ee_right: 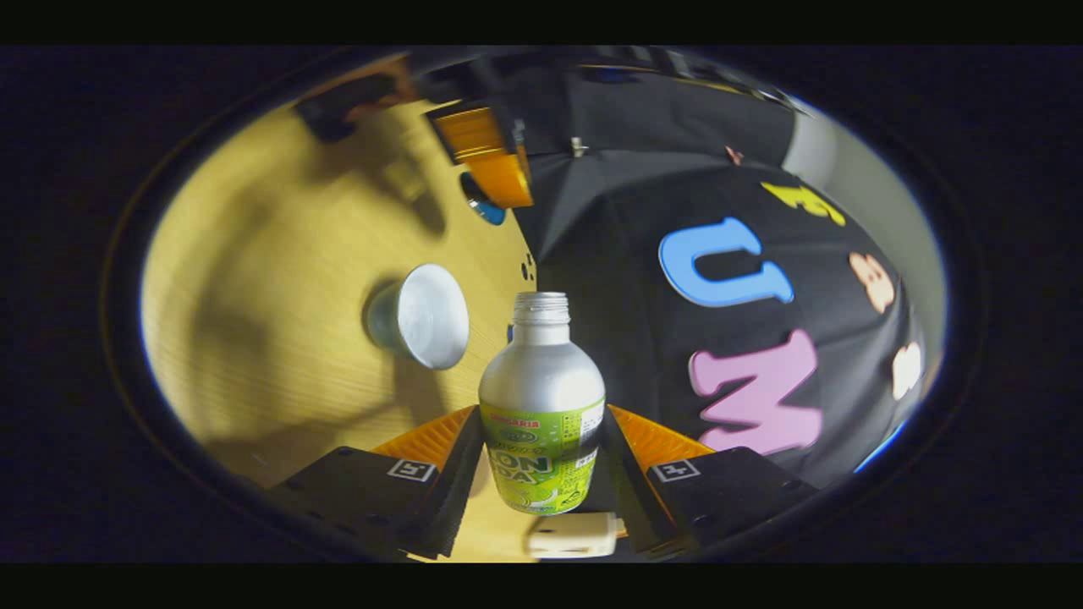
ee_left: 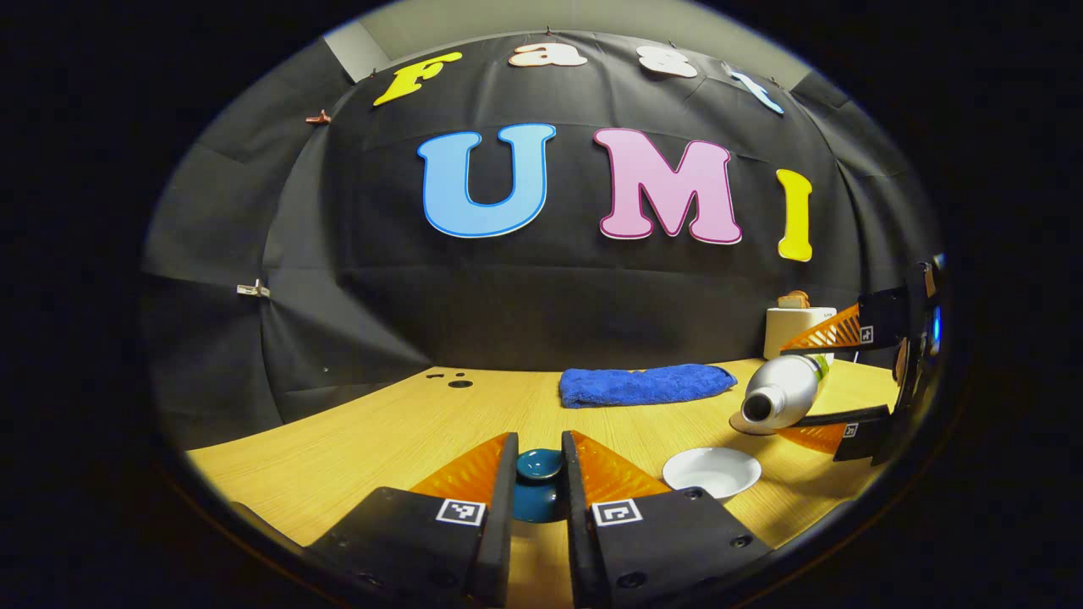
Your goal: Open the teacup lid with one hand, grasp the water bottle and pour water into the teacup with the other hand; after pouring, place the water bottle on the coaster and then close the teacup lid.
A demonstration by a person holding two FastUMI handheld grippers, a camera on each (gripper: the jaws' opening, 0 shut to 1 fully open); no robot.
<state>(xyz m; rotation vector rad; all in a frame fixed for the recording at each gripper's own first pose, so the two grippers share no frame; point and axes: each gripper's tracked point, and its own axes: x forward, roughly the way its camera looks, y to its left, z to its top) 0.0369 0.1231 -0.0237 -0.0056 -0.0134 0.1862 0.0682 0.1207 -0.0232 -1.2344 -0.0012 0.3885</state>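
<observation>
In the left gripper view, the left gripper (ee_left: 539,474) sits low at 6 o'clock over the wooden table (ee_left: 355,440), its two fingers pressed against either side of the dark teal teacup lid (ee_left: 539,464), holding it by its knob. A white teacup (ee_left: 711,470) stands open on the table at about 4 o'clock from the lid, just beside the left gripper's right-hand finger. Farther back, at 1 o'clock, a folded blue towel (ee_left: 645,384) lies on the table, and a white box (ee_left: 795,330) stands at 2 o'clock against the wall.

At 3 o'clock the right gripper (ee_left: 825,381) holds the silver water bottle (ee_left: 783,393) tipped on its side, its open mouth pointing toward the teacup and hanging above and beyond it.

In the right gripper view, the right gripper (ee_right: 541,457) clamps both fingers on the water bottle (ee_right: 541,406) at its green label. The uncapped neck points to 12 o'clock, with the teacup (ee_right: 420,316) at 10 o'clock. The left gripper (ee_right: 486,156) shows at 11 o'clock.
</observation>
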